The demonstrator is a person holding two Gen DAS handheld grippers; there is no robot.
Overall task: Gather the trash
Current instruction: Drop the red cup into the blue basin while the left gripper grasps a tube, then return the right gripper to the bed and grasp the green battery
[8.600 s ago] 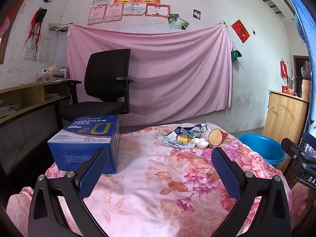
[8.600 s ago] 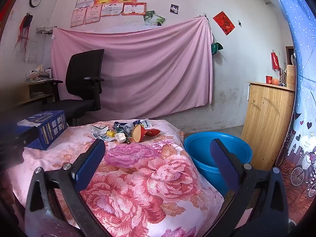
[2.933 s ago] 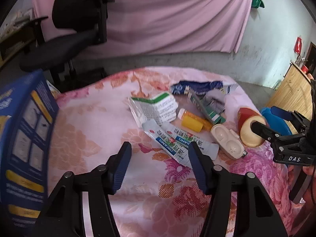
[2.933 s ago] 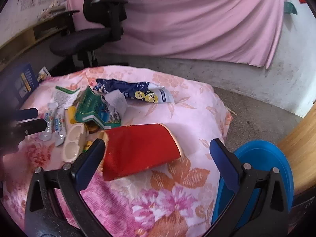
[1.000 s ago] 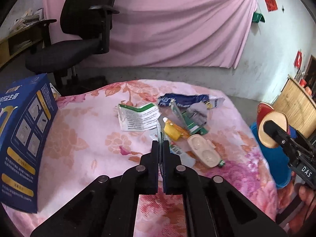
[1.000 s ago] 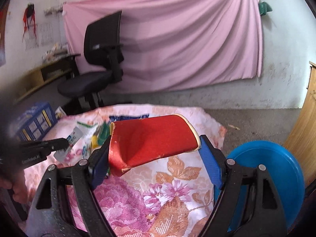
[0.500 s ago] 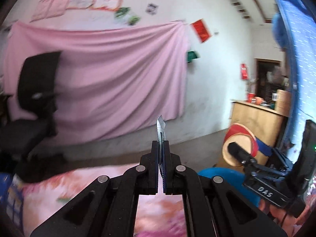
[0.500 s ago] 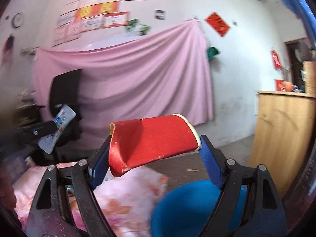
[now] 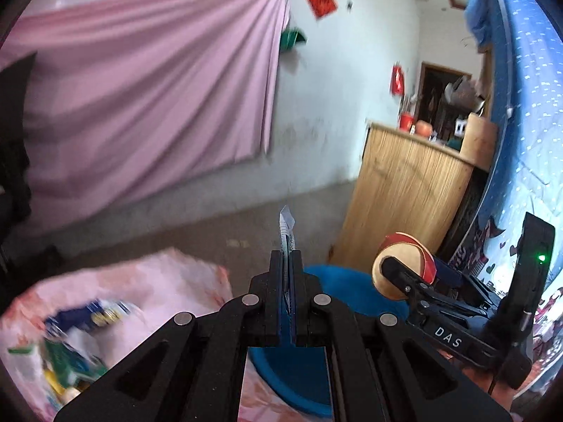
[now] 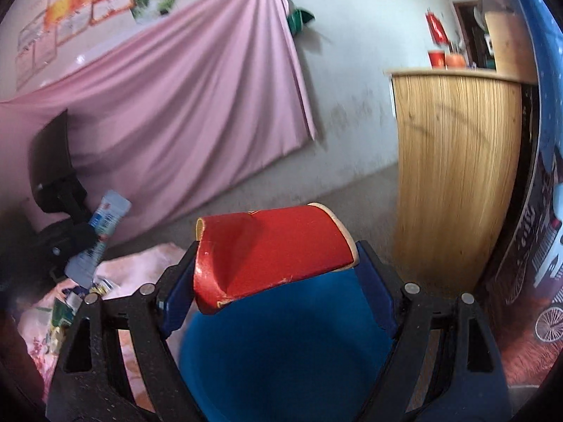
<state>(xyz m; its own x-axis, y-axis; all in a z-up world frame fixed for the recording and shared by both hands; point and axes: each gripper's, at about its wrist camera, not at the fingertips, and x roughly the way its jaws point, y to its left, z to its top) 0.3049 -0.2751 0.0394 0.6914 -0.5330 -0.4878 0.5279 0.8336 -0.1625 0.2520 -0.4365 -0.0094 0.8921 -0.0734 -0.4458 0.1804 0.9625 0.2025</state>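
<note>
My left gripper [image 9: 288, 263] is shut on a flattened white-and-blue tube [image 9: 286, 227], seen edge-on above the blue basin [image 9: 299, 369]. The same tube [image 10: 100, 235] shows at the left in the right wrist view. My right gripper [image 10: 278, 256] is shut on a crushed red paper cup [image 10: 274, 249], held sideways directly over the basin [image 10: 281, 362]. In the left wrist view that cup [image 9: 404, 263] shows its tan mouth, to the right of the left gripper. Several wrappers and packets [image 9: 70, 344] lie on the floral-clothed table [image 9: 140, 288] at lower left.
A wooden cabinet [image 9: 404, 204] stands right behind the basin. A pink cloth [image 9: 140, 88] covers the back wall, and a black office chair [image 10: 52, 176] stands at the left. A blue starry curtain [image 9: 520, 123] hangs at the far right.
Both grippers have swung right and down from the table toward the basin, each carrying its item. The basin now fills the lower part of both views.
</note>
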